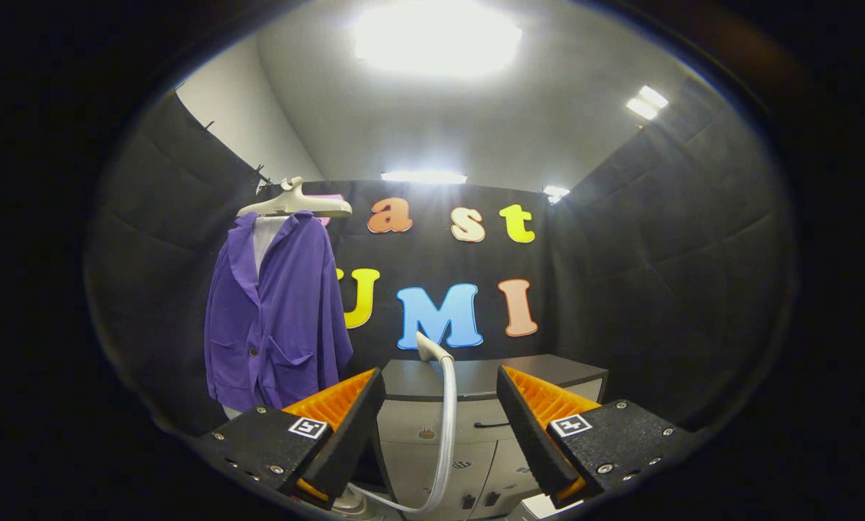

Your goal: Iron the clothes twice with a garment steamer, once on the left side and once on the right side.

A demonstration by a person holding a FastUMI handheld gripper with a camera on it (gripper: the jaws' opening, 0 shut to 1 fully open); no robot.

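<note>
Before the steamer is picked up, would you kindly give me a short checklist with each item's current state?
1. Hand-held gripper open, holding nothing: ok.
2. Steamer head ahead, between the fingers, upright on its hose: ok.
3. Fingers closed on the steamer: not ok, not yet gripped.
4. Purple jacket hanging on its hanger, front facing out: ok.
5. Steamer switched on: cannot tell.
</note>
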